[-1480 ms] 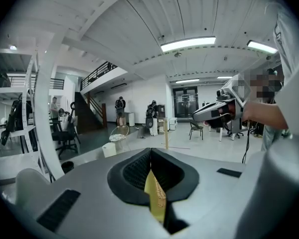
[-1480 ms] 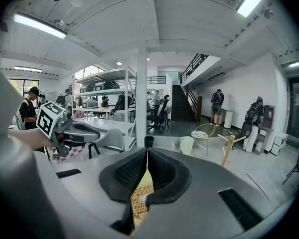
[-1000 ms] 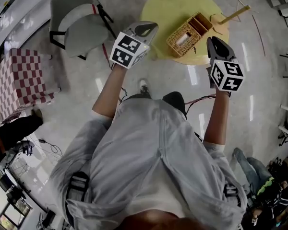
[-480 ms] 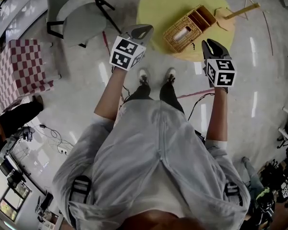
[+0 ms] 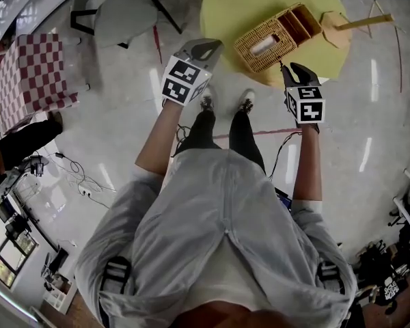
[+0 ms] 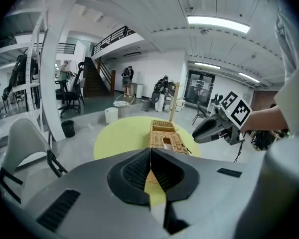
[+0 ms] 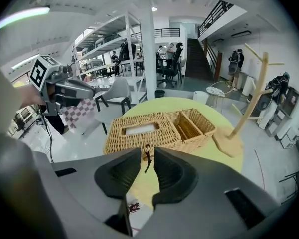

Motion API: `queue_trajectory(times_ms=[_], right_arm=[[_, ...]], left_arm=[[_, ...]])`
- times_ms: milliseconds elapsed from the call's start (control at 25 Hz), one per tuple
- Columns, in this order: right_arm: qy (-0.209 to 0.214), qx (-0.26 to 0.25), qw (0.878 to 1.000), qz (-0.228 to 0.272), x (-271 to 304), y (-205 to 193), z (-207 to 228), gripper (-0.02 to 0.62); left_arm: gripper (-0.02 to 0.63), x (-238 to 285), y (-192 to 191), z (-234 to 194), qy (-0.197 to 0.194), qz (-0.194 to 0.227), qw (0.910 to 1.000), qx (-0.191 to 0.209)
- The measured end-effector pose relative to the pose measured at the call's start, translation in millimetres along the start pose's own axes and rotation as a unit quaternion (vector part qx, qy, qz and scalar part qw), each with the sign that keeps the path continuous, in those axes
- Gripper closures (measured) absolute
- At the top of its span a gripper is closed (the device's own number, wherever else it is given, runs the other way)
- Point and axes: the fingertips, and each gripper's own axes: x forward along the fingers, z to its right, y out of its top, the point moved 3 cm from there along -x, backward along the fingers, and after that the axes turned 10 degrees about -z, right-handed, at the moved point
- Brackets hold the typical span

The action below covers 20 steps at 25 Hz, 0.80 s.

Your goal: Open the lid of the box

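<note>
Two outstretched forearms (image 5: 157,139) before wicker box (image 5: 265,44); left tongs (image 5: 206,45) clenched empty, right tongs (image 5: 292,69) slightly parted.

No words or numbers could be read anywhere. The cubes on the left gripper (image 5: 212,44) and the right gripper (image 5: 291,67) showed only black and white square marks, not letters.
</note>
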Motion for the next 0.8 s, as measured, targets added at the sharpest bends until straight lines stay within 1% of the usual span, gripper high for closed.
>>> queue_trajectory(times_ms=[240, 360, 520, 560, 640, 680, 800], right_arm=[[0.006, -0.022, 0.999, -0.037, 34, -19, 0, 0.494], [0.011, -0.021, 0.999, -0.048, 48, -23, 0, 0.494], [0.007, -0.014, 0.998, -0.068, 61, -30, 1, 0.494], [0.005, -0.013, 0.997, -0.07, 62, -30, 1, 0.5], [0.001, -0.008, 0.997, -0.07, 62, -29, 1, 0.547], [0.0, -0.005, 0.997, -0.071, 62, -28, 1, 0.557], [0.001, 0.004, 0.998, -0.068, 56, -26, -1, 0.558]], left_arm=[[0.577, 9, -23, 5, 0.003, -0.023, 0.9996, -0.014], [0.577, 9, -31, 3, 0.007, -0.028, 0.9994, -0.021], [0.577, 7, -38, 1, 0.011, -0.032, 0.999, -0.028], [0.577, 6, -39, 0, 0.011, -0.032, 0.999, -0.029], [0.577, 3, -40, -2, 0.012, -0.031, 0.999, -0.03], [0.577, 2, -40, -2, 0.011, -0.03, 0.999, -0.03], [0.577, -3, -37, 0, 0.008, -0.026, 0.9992, -0.029]])
